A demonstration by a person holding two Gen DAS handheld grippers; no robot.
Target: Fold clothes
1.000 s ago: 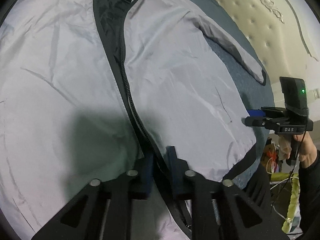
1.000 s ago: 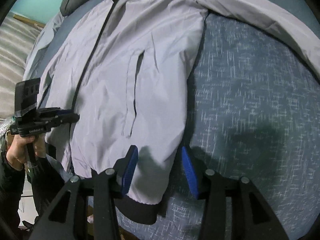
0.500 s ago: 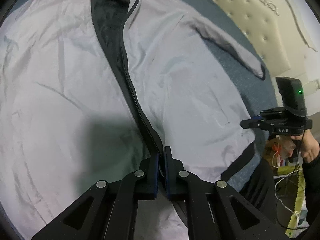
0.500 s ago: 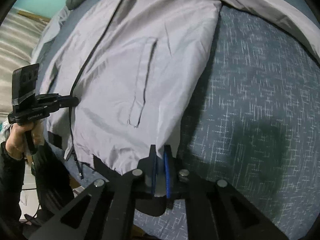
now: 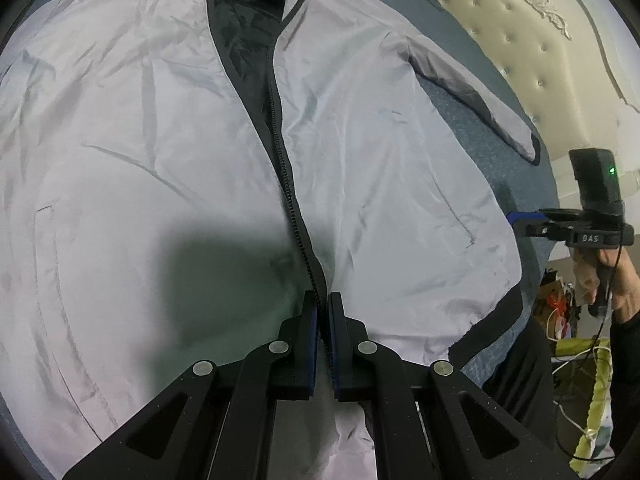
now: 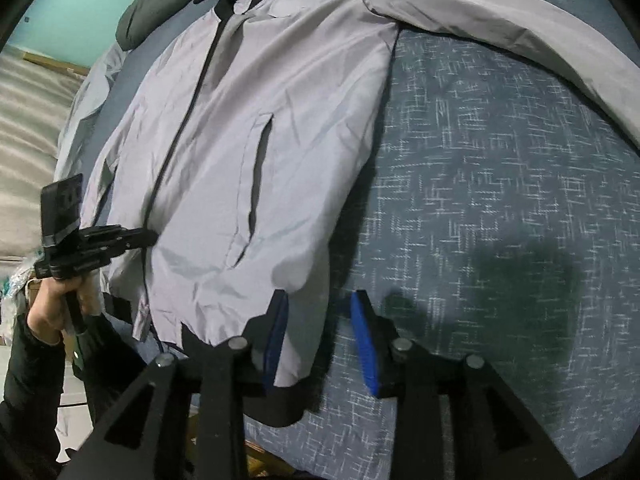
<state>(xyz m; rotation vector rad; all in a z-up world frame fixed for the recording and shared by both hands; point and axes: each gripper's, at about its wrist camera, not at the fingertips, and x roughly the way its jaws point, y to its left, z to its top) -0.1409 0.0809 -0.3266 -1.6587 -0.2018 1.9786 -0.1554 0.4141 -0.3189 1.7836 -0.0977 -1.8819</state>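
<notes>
A pale grey jacket (image 5: pixel 400 200) with a black zip and black hem lies front up on a blue patterned bedcover (image 6: pixel 500 200). My left gripper (image 5: pixel 324 312) is shut on the zip edge close to the hem; in the right wrist view it shows at the zip (image 6: pixel 148 236). At the jacket's (image 6: pixel 260 160) side hem corner, my right gripper (image 6: pixel 320 320) has its jaws opening. The corner of the fabric lies between them, beside the left pad, and is not pinched. From the left wrist view the right gripper (image 5: pixel 516 222) sits at the jacket's far side edge.
A cream tufted headboard (image 5: pixel 540 60) stands past the outstretched sleeve (image 5: pixel 480 96). A dark bundle (image 6: pixel 160 12) lies above the collar. Striped grey bedding (image 6: pixel 28 120) is at the left. Cables and bags (image 5: pixel 560 312) clutter the floor past the bed edge.
My left gripper went from open to shut on the zip edge and stays shut. My right gripper shut on the side hem corner half a second ago and now stands apart again.
</notes>
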